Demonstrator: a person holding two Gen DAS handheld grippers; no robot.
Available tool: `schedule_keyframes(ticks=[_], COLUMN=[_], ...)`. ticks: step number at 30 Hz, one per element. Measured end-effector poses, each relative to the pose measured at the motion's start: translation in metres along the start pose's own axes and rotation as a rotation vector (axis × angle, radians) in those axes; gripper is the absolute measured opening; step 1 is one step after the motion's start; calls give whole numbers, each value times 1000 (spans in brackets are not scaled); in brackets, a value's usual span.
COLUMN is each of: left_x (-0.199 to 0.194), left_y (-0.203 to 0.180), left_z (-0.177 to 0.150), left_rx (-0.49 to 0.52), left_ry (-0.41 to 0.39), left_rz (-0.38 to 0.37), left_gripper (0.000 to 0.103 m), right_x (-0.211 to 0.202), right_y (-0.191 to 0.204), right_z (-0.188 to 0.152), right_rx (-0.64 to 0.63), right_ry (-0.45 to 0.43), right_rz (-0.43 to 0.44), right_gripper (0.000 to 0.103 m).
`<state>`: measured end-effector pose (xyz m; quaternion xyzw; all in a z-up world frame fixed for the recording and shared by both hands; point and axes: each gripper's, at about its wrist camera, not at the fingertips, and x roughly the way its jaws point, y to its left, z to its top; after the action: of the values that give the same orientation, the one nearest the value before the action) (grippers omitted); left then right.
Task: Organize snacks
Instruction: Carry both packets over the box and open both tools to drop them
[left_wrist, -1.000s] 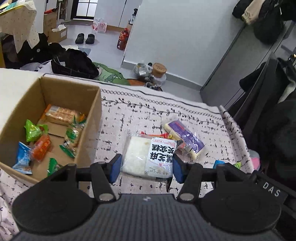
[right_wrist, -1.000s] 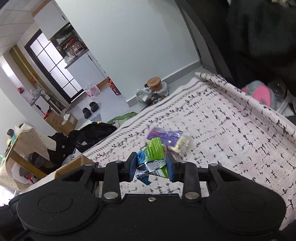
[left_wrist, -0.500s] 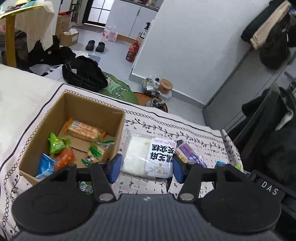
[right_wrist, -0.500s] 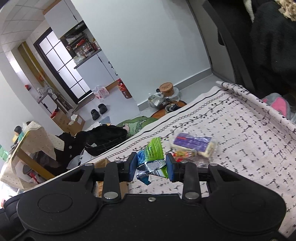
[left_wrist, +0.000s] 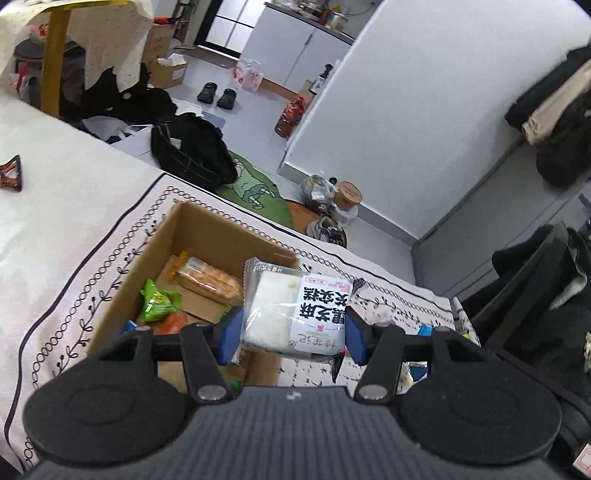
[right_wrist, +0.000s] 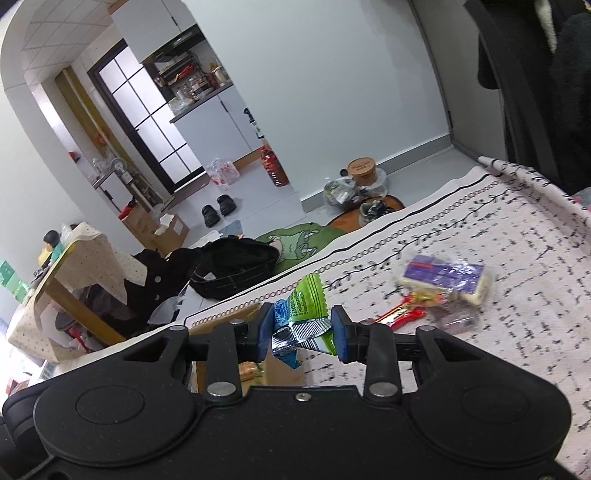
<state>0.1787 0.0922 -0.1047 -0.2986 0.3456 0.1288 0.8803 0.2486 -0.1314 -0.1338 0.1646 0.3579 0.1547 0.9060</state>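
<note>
My left gripper (left_wrist: 291, 338) is shut on a white rice-cake pack (left_wrist: 295, 308) with black lettering, held in the air at the right rim of the open cardboard box (left_wrist: 162, 236). Inside the box lie a biscuit pack (left_wrist: 208, 278), a green packet (left_wrist: 159, 301) and other small snacks. In the right wrist view my right gripper (right_wrist: 302, 334) is shut on a green packet (right_wrist: 306, 299) together with a blue one (right_wrist: 280, 314). The box's corner (right_wrist: 236, 312) shows just past these fingers. A purple snack pack (right_wrist: 445, 277) and a red wrapper (right_wrist: 402, 315) lie on the patterned cloth.
The patterned white cloth (left_wrist: 92, 266) covers the surface, its far edge dropping to the floor. Beyond it lie a black bag (left_wrist: 192, 151), a green mat (left_wrist: 255, 195) and jars (left_wrist: 343, 195). Dark clothing (left_wrist: 535, 302) hangs at the right. A brown hair clip (left_wrist: 11, 173) sits far left.
Both grippers have moved left toward the box with their snacks still gripped. The rice-cake pack has gone from over the cloth to the box's right rim. The purple pack has fallen behind on the right.
</note>
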Motion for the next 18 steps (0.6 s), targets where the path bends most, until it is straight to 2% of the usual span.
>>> schedule_keyframes(ticks=[11,15,18], left_x=[7,9,11], left_y=[45,65,72], left_z=[20,29,32], left_rx=[-118,-187,-201], left_ry=[-3,3,5], left_rz=[50,49,53], left_gripper=[56,56,57], right_x=[33,43,49], right_y=[34,42,47], right_z=[-12,-16,-17], right_rx=[-26,-32,-29], right_ry=[60,81,92], right_rz=[45,54,60], right_gripper=[33,33,33])
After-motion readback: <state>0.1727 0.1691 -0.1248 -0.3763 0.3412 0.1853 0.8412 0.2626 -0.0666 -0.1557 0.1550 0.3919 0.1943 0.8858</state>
